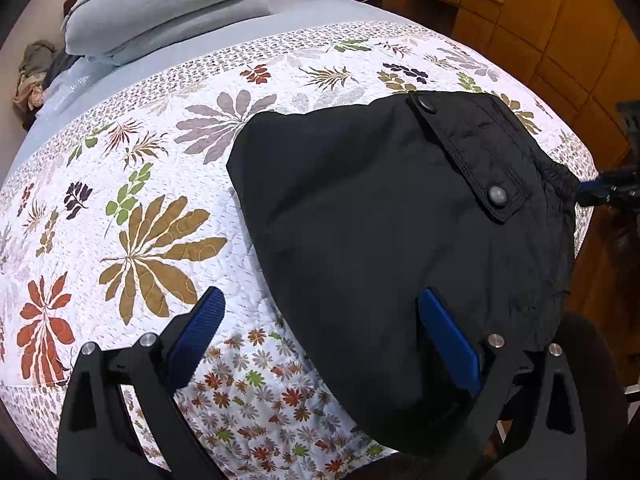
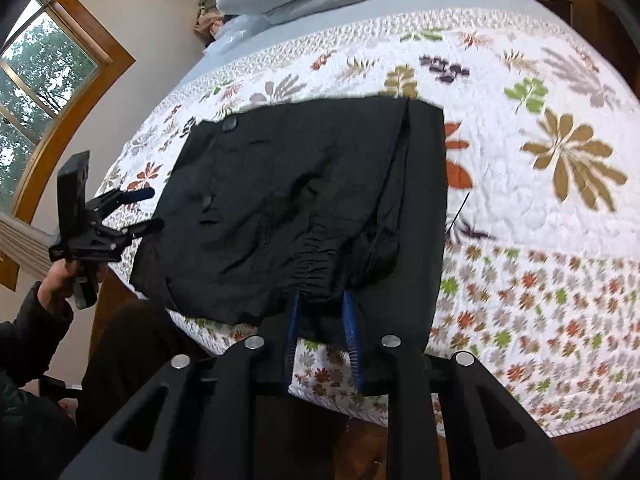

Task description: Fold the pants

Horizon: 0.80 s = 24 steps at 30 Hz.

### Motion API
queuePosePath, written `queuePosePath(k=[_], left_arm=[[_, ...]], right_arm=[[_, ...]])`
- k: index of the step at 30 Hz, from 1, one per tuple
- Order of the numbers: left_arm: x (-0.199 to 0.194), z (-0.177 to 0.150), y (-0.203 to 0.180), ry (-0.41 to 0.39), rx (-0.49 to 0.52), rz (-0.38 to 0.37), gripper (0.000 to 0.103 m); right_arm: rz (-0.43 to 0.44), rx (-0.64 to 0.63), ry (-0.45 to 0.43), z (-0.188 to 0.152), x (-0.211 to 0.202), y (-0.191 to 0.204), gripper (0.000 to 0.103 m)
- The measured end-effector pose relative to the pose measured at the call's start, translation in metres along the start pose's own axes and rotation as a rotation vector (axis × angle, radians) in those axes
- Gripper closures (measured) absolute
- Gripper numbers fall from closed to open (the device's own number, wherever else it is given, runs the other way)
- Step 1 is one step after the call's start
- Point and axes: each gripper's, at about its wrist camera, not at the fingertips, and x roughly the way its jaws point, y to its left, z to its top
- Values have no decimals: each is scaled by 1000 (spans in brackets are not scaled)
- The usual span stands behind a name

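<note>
The black pants (image 1: 380, 240) are laid folded on the floral quilt (image 1: 160, 208) of the bed, close to its near edge, with part of the fabric hanging over that edge. A pocket flap with two snap buttons (image 1: 496, 194) is seen on the upper layer in the left wrist view.

The left gripper (image 1: 320, 336) is held wide open. Its two blue-padded fingers (image 1: 448, 340) are spread far apart; one is set over the quilt beside the pants, and the other is seen over the black fabric. Nothing is clamped between them. Whether the pad over the fabric is touching it cannot be told. In the right wrist view the same left gripper (image 2: 154, 210) is seen at the side edge of the pants, gripped from below by the person's left hand (image 2: 60, 280), its fingers parted with one tip at the edge of the cloth.

The right gripper (image 2: 322, 332) is narrowed to a small gap. Its blue pads (image 2: 351, 336) are placed at the gathered waistband (image 2: 316, 272) on the near edge of the pants, and dark cloth is seen between them, so the waistband appears to be pinched. In the left wrist view only a small part of the right gripper (image 1: 612, 190) is visible, at the far right by the gathered edge.

Folded grey-blue bedding (image 1: 168, 12) is stacked at the head of the bed, well apart from the pants. A window (image 2: 36, 92) is seen on the wall at the left in the right wrist view.
</note>
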Motion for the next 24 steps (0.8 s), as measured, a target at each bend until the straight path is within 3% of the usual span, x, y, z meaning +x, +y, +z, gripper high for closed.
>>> queuePosePath(k=[2,3,4,5,11,19,24], left_arm=[[-1,1,2,6,-14,2,5],[-1,1,4,11,-32,-8,5],[-1,1,8,17,-57,-29,5],[-1,1,14,28,-95,-57,5],[16,-4,37,123,-276,-214,5],[47,-11,46,203,-397,-415,5],[65,-10,44,244,-445,-500,4]], right_arm=[[7,14,-22,6,-5,0,64],[27,39,-41,10,-8,-4,51],[36,67,-52,15,-9,-10,29],[42,89,-63,19,-10,-14,24],[135,204,-46,45,2,-51,18],[191,255,29,54,40,-77,12],[215,236,97,54,66,-75,5]])
